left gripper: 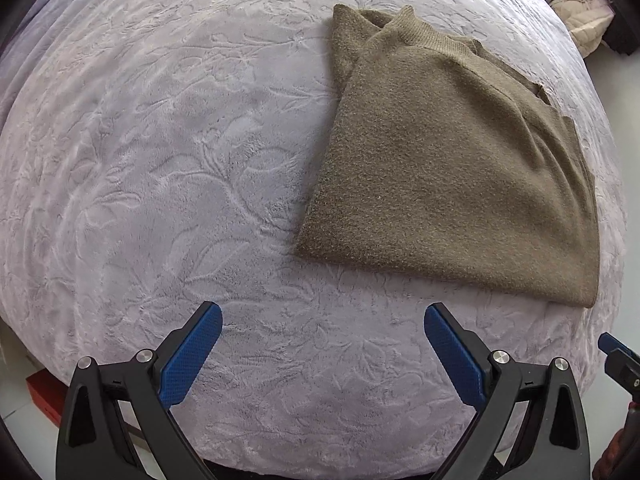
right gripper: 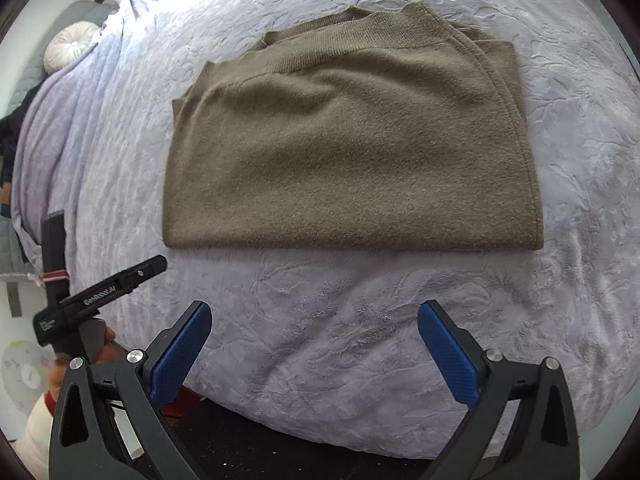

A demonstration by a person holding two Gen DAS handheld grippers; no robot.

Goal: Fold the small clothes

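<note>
Both grippers, left [left gripper: 323, 322] and right [right gripper: 315, 320], hover spread apart near the folded sweater [right gripper: 352, 140]; grasp hem corners evenly.

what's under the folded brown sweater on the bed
The sweater lies flat on the pale embossed bedspread, which shows all around it. Folded layers peek out near the collar. Anything directly beneath is covered, so it cannot be seen. Both grippers hover clear, jaws open.
</note>
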